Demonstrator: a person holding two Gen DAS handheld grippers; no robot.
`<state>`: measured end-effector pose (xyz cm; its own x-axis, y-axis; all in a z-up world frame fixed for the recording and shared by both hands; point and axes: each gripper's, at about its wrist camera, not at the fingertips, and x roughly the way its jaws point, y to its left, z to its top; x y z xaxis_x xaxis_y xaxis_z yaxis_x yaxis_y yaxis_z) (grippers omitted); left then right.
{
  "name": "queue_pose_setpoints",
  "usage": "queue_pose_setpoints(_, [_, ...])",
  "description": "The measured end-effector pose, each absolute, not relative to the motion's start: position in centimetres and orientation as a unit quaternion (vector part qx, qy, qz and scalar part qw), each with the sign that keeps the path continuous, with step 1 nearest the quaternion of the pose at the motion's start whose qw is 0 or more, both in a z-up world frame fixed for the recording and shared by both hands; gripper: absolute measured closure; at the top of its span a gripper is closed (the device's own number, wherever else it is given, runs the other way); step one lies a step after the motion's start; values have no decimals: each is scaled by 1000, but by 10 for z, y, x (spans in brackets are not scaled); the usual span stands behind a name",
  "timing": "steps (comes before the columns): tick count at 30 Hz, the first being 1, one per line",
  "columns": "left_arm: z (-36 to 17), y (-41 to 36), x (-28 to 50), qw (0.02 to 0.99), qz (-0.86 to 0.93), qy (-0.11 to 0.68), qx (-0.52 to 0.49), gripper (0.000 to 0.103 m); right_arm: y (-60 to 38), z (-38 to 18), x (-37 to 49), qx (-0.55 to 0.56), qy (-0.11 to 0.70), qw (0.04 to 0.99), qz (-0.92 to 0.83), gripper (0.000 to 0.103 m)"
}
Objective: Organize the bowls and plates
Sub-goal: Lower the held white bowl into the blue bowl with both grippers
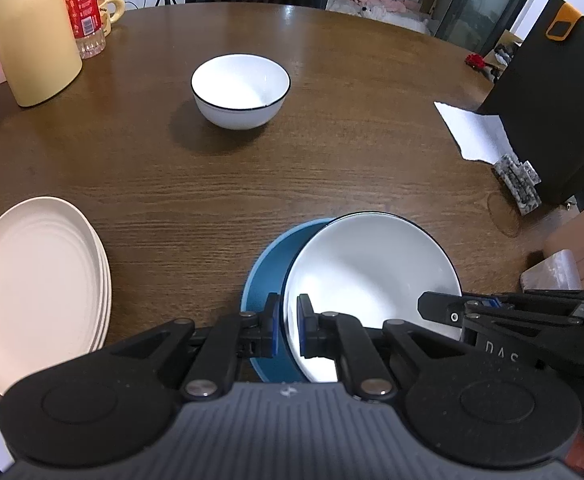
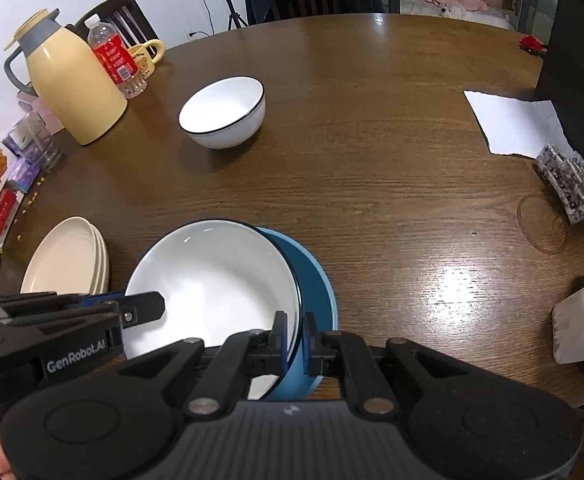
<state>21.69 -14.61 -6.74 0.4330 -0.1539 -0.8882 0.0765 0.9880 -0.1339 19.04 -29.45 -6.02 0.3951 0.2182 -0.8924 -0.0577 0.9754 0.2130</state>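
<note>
Both grippers hold one wide white bowl with a dark rim (image 1: 372, 272) (image 2: 211, 276) over a blue bowl (image 1: 267, 272) (image 2: 318, 292) on the wooden table; I cannot tell if the two touch. My left gripper (image 1: 287, 322) is shut on its left rim, and shows in the right wrist view (image 2: 143, 306). The right gripper (image 2: 296, 340) is shut on its right rim, and reaches in from the right in the left wrist view (image 1: 444, 308). A smaller white bowl (image 1: 239, 88) (image 2: 221, 112) stands farther back. Stacked cream plates (image 1: 31, 280) (image 2: 67, 260) lie at the left.
A yellow thermos jug (image 1: 31, 32) (image 2: 71, 80), a red-labelled bottle (image 2: 115, 56) and a yellow mug (image 2: 147, 54) stand at the back left. A torn white paper (image 2: 512, 124), a speckled hair clip (image 2: 568, 184) and a black box (image 1: 552, 100) are at the right.
</note>
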Motion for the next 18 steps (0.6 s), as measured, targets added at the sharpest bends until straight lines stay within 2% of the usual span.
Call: queue_pose_setpoints(18, [-90, -149, 226, 832, -68, 550, -17, 94, -290, -82, 201, 60, 559, 822, 88, 96])
